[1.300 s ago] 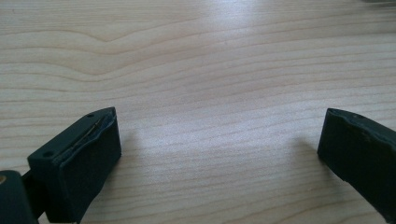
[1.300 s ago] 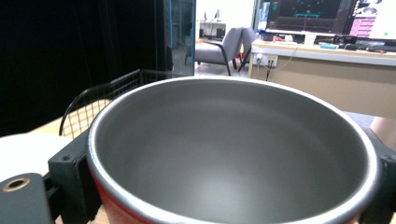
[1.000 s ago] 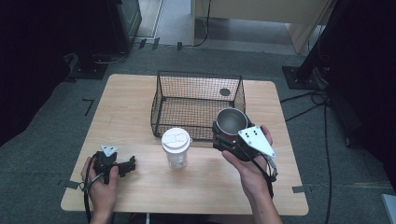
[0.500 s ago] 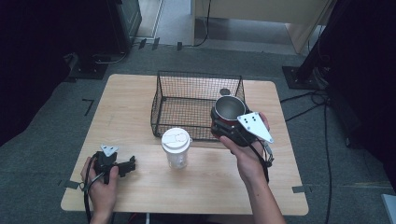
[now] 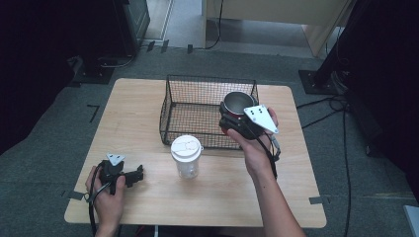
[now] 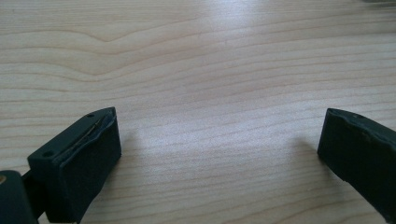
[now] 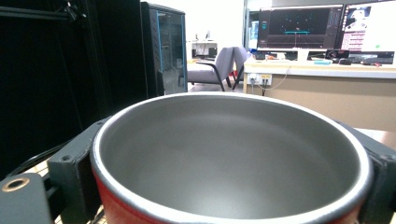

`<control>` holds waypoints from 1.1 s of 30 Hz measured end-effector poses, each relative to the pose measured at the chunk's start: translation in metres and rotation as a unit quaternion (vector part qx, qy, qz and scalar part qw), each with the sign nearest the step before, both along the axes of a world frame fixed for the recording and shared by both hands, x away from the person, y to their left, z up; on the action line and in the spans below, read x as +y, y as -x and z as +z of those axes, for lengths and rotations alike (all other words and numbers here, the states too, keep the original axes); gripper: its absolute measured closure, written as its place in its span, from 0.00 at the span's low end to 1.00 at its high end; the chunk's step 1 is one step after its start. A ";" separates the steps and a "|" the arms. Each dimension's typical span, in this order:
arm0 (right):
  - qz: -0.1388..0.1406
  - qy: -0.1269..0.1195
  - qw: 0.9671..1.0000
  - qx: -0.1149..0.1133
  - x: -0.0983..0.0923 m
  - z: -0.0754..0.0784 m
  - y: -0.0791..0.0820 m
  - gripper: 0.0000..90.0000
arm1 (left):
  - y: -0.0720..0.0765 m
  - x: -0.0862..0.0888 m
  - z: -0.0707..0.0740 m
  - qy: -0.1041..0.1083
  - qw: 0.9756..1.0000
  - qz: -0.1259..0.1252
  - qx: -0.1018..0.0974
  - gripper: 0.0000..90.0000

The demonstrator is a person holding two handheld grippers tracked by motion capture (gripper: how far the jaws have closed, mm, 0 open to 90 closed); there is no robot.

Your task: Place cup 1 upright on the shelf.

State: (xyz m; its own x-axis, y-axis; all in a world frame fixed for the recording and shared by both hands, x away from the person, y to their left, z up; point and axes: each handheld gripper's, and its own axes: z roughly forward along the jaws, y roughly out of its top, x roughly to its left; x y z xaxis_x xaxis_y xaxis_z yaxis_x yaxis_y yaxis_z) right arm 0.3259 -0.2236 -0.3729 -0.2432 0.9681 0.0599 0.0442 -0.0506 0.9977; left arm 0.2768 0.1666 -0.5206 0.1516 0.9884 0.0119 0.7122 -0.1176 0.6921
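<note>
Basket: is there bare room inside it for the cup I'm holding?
The wire basket looks bare on its left and middle mesh floor. The right gripper holds the red cup over its right end. The table left of the basket is bare; the lidded cup crowds the front.

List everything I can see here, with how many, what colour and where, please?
table: one, light wood, centre of the high view.
wire basket: one, black, far middle of the table.
cup: one, red outside, grey inside, held over the basket's right end.
lidded tumbler: one, clear with white lid, upright in front of the basket.
monitors: several, dark screens, on a desk far off in the right gripper view.
office chair: one, grey, by that desk.
left tool: one, black, jaws open, low over the table's near left.
right tool: one, black, clamped on the cup.
</note>
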 end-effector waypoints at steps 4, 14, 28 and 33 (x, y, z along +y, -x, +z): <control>-0.006 -0.005 1.000 0.007 0.000 -0.005 -0.013 0.08 | 0.000 0.000 0.000 0.000 1.000 0.000 0.000 0.00; -0.029 -0.011 0.999 0.016 -0.001 -0.013 -0.045 0.08 | 0.000 0.000 0.000 0.000 1.000 0.000 0.000 0.00; -0.051 -0.005 0.998 0.025 0.004 -0.030 -0.080 0.08 | 0.000 0.000 0.000 0.000 1.000 0.000 0.000 0.00; -0.051 0.006 0.998 0.035 0.012 -0.037 -0.094 0.08 | 0.000 0.000 0.000 0.000 1.000 0.000 0.000 0.00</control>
State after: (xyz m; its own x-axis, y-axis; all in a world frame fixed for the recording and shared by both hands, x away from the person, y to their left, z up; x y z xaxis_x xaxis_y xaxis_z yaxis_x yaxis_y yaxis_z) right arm 0.4195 -0.2118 -0.4094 -0.1381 0.9885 0.0619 0.1092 -0.0469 0.9929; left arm 0.2769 0.1665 -0.5207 0.1513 0.9884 0.0116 0.7116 -0.1170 0.6928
